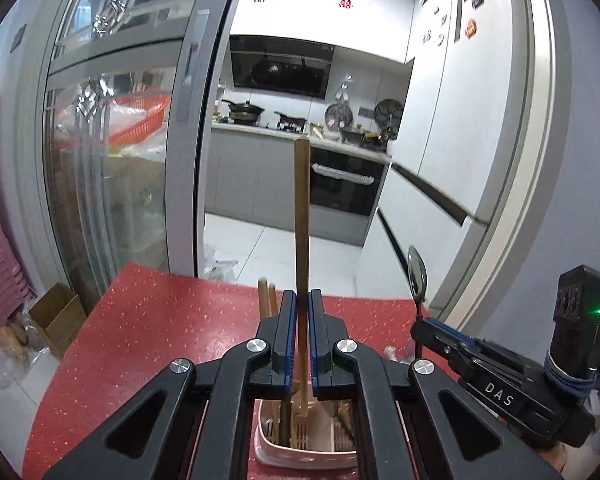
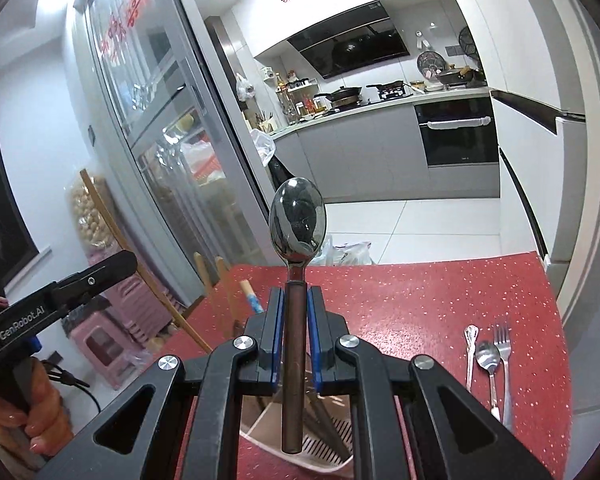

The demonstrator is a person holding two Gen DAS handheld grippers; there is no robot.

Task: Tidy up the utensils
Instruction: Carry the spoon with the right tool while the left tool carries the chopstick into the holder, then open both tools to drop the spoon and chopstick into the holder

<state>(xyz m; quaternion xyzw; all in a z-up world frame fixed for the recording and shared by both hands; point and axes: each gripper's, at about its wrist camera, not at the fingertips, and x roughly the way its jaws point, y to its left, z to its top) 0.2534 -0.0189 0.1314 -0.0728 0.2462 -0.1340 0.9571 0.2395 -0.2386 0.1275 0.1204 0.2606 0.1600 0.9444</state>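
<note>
Left wrist view: white lettering "DAS" reads along the side of the right gripper (image 1: 420,326), seen at lower right. Right wrist view: "GenRobot.AI" is printed on the body of the left gripper (image 2: 130,258), at the left edge, with a person's hand (image 2: 28,412) wrapped round its grip. Red paper characters are stuck on the glass sliding door (image 2: 140,80) and the white cabinets; too small to read.

Left gripper (image 1: 302,300): jaws closed tight on a wooden chopstick (image 1: 301,208), which stands upright between the blue pads, top end high above the fingertips, lower end reaching down toward the utensil holder (image 1: 300,452). More wooden sticks lean in that holder just left of the held one.

Right gripper (image 2: 296,296): jaws clamped on the dark handle of a spoon (image 2: 297,220), bowl up, shiny, above the fingertips; handle end hangs over the holder (image 2: 260,436) below.

Red speckled table (image 2: 420,312) beneath both. On it at far right lie a fork (image 2: 502,344) and a small spoon (image 2: 487,356), side by side, with another metal utensil handle (image 2: 471,336) just left of them, well apart from the holder.
</note>
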